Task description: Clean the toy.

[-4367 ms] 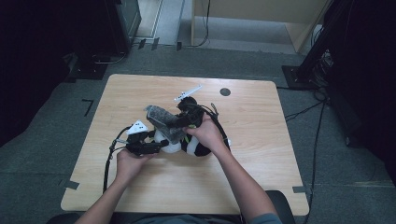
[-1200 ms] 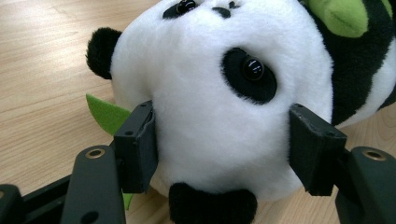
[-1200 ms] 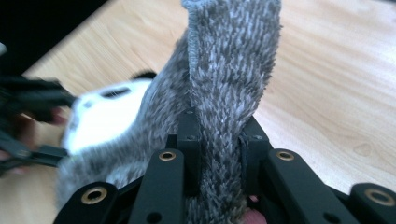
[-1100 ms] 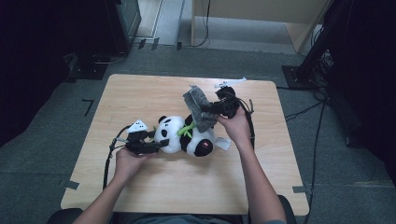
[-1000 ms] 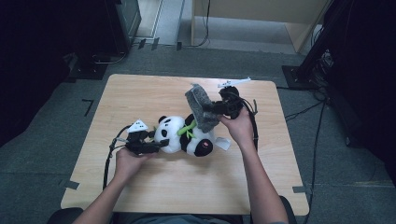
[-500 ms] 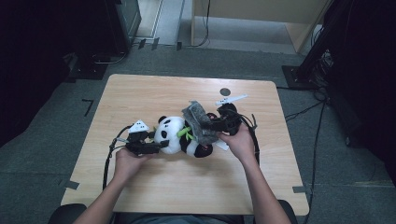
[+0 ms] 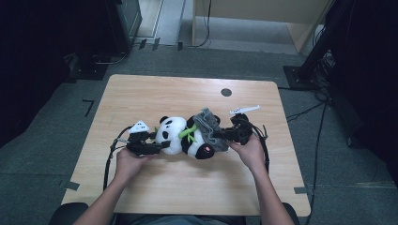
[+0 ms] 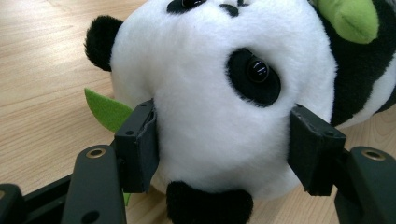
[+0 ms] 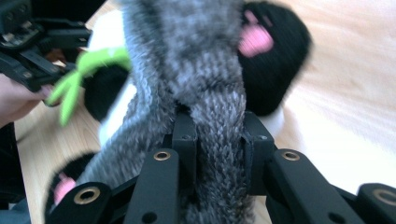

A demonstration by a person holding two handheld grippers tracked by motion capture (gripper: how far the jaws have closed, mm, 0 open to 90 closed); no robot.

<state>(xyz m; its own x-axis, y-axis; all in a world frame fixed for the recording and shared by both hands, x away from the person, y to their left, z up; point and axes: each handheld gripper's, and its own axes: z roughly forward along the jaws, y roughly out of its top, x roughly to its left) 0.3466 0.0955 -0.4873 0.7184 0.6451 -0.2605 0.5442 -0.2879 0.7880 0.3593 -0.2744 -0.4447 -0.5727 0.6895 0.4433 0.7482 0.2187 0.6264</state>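
Wooden desk [image 7: 155, 187] on grey floor, dark room around. Panda plush [image 7: 180, 136] lies mid-desk on its side, head to the left, green leaf at neck. My left gripper [image 7: 157, 146] clamps the panda's head, pads pressed into white fur both sides, see left gripper view [image 8: 219, 154]. My right gripper [image 7: 224, 137] sits just right of panda, pinching grey knit scarf [image 7: 209, 126], jaws just eased a bit wider w/ scarf between pads [image 9: 215, 140]. Scarf drapes over panda's body near its black feet.
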